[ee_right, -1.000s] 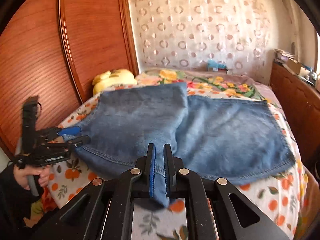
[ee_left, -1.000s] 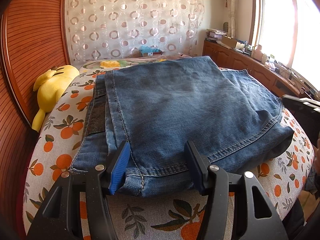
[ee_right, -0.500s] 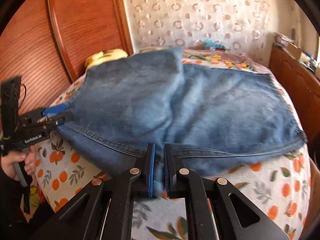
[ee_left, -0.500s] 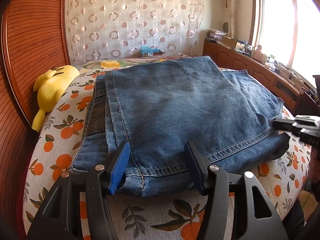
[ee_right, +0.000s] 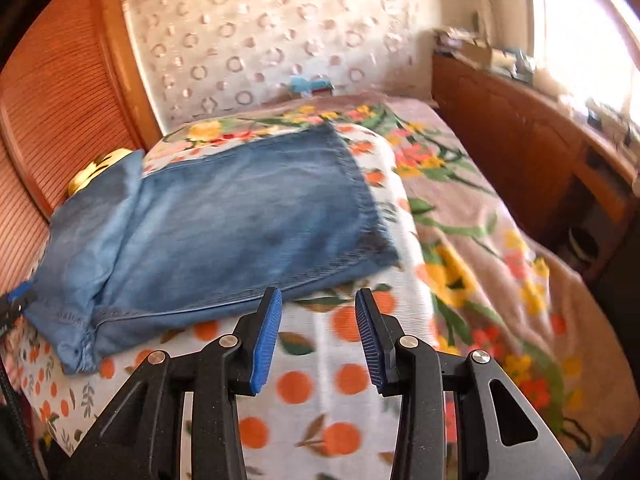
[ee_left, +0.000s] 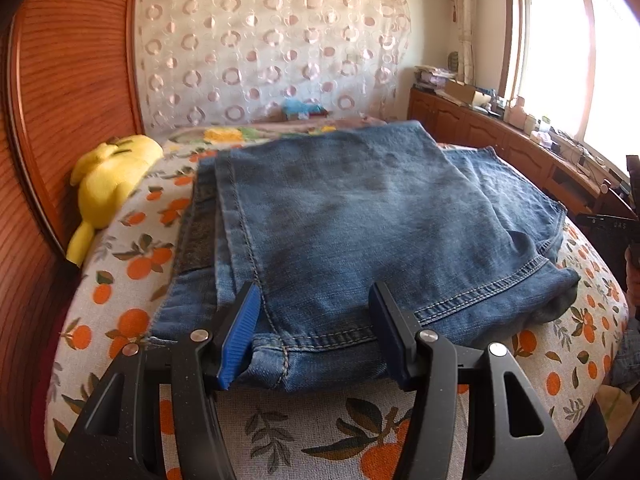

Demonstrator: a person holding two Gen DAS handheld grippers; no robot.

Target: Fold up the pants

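The folded blue jeans [ee_left: 360,240] lie on the bed [ee_left: 132,280], on an orange-print cover that reaches the bed's near edge; in the left wrist view the stack's near hem sits close to that edge and its left side stops short of the bed's left edge, where a strip of cover shows bare. The left gripper [ee_left: 314,336] stands at the near hem with its jaws wide, one blue pad [ee_left: 240,340] at each side of the hem; whether the pads press the denim cannot be told. A yellow plush toy [ee_left: 108,184] lies along the bed's left edge against the slatted wooden panel [ee_left: 60,80]. The right gripper [ee_right: 318,336] has just been opening its jaws, which stand moderately apart with nothing between them, only orange-print cover below. In the right wrist view the jeans [ee_right: 224,228] lie up and to the left of that gripper, their frayed right edge ending short of the bed's right side. To the right of the jeans the bed is open: a floral blanket [ee_right: 472,240] runs to the right edge, beside a wooden cabinet [ee_right: 520,152] under the window. A circle-patterned curtain [ee_left: 272,48] hangs behind the bed's far end
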